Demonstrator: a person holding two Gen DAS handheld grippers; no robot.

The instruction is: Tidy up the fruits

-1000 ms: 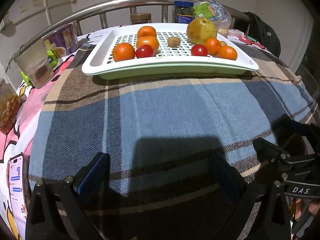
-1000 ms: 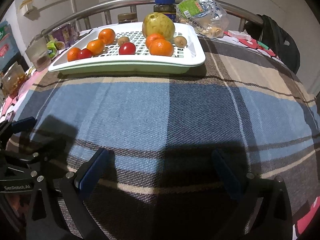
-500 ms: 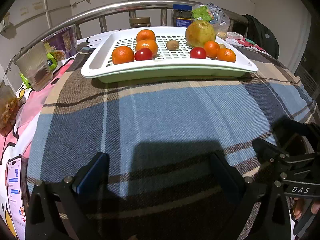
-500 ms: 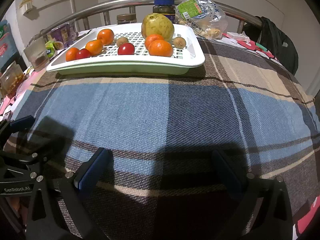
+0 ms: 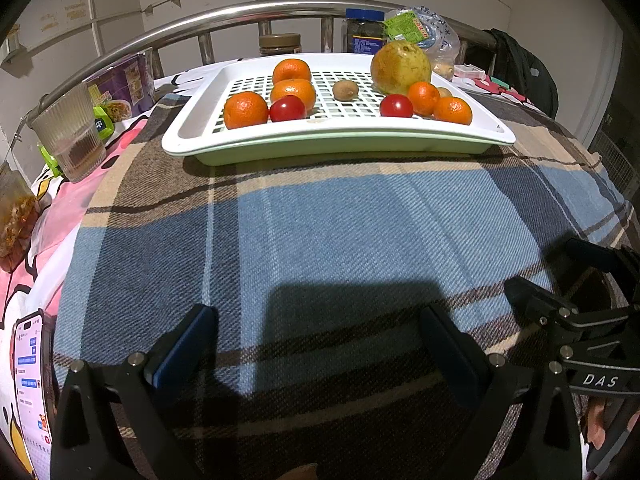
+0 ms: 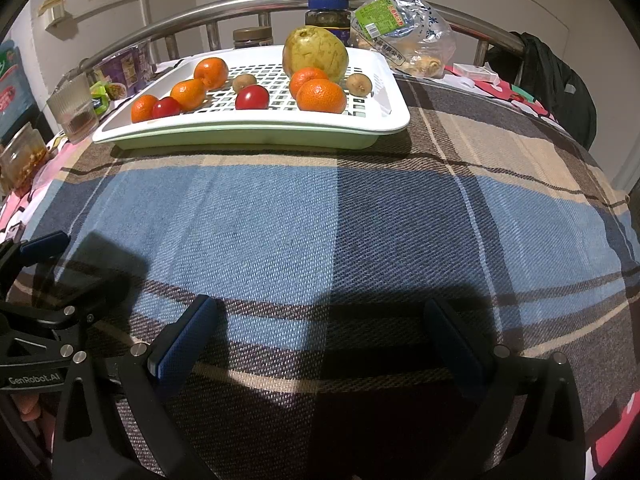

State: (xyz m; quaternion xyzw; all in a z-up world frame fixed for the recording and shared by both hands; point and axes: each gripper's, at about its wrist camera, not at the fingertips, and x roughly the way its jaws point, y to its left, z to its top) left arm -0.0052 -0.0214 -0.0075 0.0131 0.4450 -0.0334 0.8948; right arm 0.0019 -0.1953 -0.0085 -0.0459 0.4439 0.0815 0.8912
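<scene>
A white slotted tray [image 5: 200, 140] [image 6: 394, 120] sits on the far side of the plaid blanket. It holds several oranges [image 5: 245, 110] [image 6: 321, 96], two red tomatoes [image 5: 287, 108] [image 6: 251, 97], small brown kiwis [image 5: 345, 89] [image 6: 359, 83] and a large yellow-green pear [image 5: 400, 66] [image 6: 315, 53]. My left gripper [image 5: 318, 344] is open and empty, low over the blanket, well short of the tray. My right gripper [image 6: 320, 340] is open and empty too, beside the left one.
A ribbed glass [image 5: 70, 138], a purple box [image 5: 120, 88], jars [image 6: 328, 18] and a plastic bag of food [image 6: 400, 32] stand around the tray by a steel rail [image 5: 180, 26]. A phone [image 5: 30, 384] lies at the near left. A black bag [image 6: 556, 80] sits far right.
Both grippers have tipped or drawn back slightly, so the tray sits a little lower and nearer in view. Nothing was grasped and no fruit moved.
</scene>
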